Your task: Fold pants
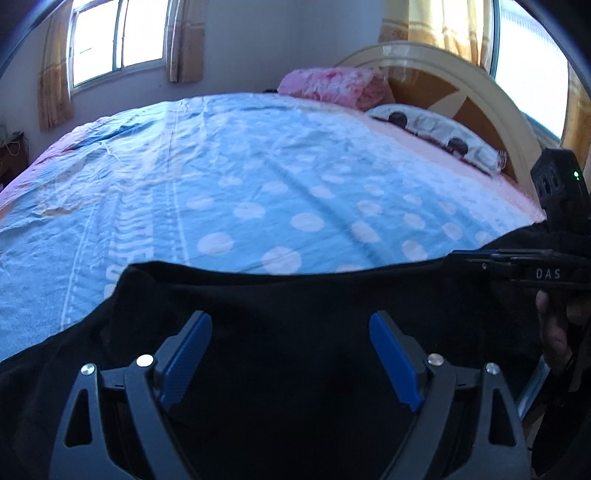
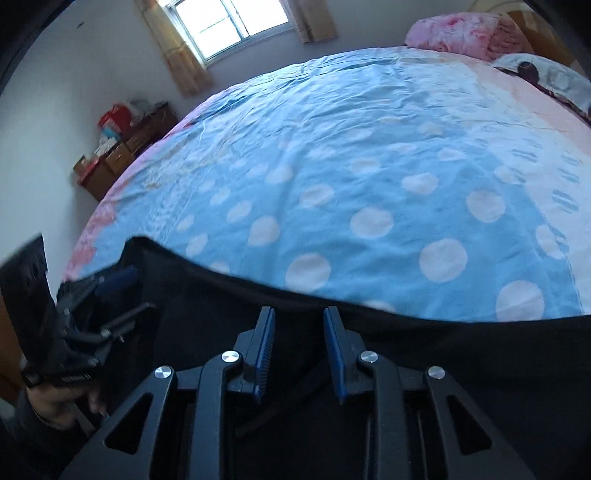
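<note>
Black pants [image 1: 295, 291] lie spread along the near edge of a bed with a blue sheet with white dots [image 1: 258, 177]. My left gripper [image 1: 290, 317] hovers over the dark cloth with its blue pads [image 1: 188, 354] wide apart and nothing between them. My right gripper [image 2: 297, 314] is low over the pants [image 2: 461, 354] near their far hem, its pads [image 2: 264, 339] a narrow gap apart, with only flat cloth showing below. Each gripper shows in the other's view: the right gripper [image 1: 458, 256] at the right edge, the left gripper [image 2: 135, 291] at the left, held by a hand [image 2: 55, 402].
A pink folded blanket [image 1: 332, 83] and a patterned pillow [image 1: 436, 133] lie by the wooden headboard [image 1: 461, 85]. A wooden cabinet [image 2: 122, 155] with boxes on it stands by the far wall under a curtained window [image 2: 229, 26]. The blue sheet [image 2: 369, 166] stretches beyond the pants.
</note>
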{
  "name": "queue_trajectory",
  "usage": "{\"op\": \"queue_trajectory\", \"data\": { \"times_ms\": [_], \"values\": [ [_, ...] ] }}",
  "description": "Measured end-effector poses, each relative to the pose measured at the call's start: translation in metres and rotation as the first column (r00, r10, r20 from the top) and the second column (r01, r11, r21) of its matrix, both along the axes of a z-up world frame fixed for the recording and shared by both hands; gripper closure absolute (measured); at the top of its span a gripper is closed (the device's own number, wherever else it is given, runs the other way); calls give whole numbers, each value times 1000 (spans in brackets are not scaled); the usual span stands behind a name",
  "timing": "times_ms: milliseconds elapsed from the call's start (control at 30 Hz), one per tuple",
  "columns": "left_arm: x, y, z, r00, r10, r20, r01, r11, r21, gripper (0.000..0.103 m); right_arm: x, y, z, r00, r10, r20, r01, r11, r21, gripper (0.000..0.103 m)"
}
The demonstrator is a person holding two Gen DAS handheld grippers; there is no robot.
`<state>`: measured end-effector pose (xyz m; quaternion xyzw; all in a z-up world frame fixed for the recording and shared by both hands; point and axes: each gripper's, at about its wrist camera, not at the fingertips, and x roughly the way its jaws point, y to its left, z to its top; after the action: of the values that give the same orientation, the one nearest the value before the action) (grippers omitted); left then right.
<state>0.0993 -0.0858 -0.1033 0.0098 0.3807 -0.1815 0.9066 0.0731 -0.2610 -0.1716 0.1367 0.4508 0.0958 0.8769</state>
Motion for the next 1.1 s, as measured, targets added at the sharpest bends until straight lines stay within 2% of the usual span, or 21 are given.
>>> {"op": "queue_trajectory", "data": {
  "times_ms": [100,167,200,267,367,467,533,567,633,667,767,800,833,933,1100],
  "values": [
    [-5,1,3,1000,4,18,-4,1000,-6,13,-5,12,11,998,53,38,-54,998,37,73],
    [-7,1,1,1000,5,11,-5,1000,-3,13,-2,28,1,995,103,-2,-102,993,55,73],
    [-9,1,-1,1000,8,7,-8,1000,4,13,1,35,-9,993,107,-38,-106,994,29,73],
    [-15,4,0,1000,15,10,-15,1000,11,13,1,34,-16,996,83,-23,-82,996,38,73],
    [-23,6,3,1000,13,16,-13,1000,2,13,-13,15,-1,1000,22,-3,-21,996,90,73],
    [-27,-5,5,1000,-22,13,22,1000,-18,13,-46,-18,19,997,-75,33,70,988,137,72],
    [-30,-19,8,998,-60,26,60,998,-15,13,-81,-50,34,983,-173,61,162,974,161,72],
    [-31,-31,10,995,-91,35,91,996,-10,13,-99,-66,39,971,-229,72,216,964,155,71],
    [-33,-49,12,989,-143,43,143,990,-9,13,-141,-106,48,926,-367,86,352,924,147,69],
    [-33,-61,13,984,-173,44,174,985,-6,13,-160,-124,52,894,-438,94,423,894,148,68],
    [-36,-97,17,963,-260,63,260,966,15,13,-223,-179,64,759,-640,120,623,768,152,64],
    [-37,-109,19,956,-285,74,284,959,24,13,-236,-190,65,729,-673,122,656,739,153,58],
    [-38,-119,20,950,-303,81,301,953,32,13,-248,-202,66,702,-702,117,684,711,163,56],
    [-40,-142,20,935,-342,93,337,940,58,13,-269,-229,61,641,-762,93,732,643,224,56],
    [-41,-155,12,933,-354,69,350,935,65,13,-274,-246,47,605,-796,27,767,591,250,56]
  ]
}}
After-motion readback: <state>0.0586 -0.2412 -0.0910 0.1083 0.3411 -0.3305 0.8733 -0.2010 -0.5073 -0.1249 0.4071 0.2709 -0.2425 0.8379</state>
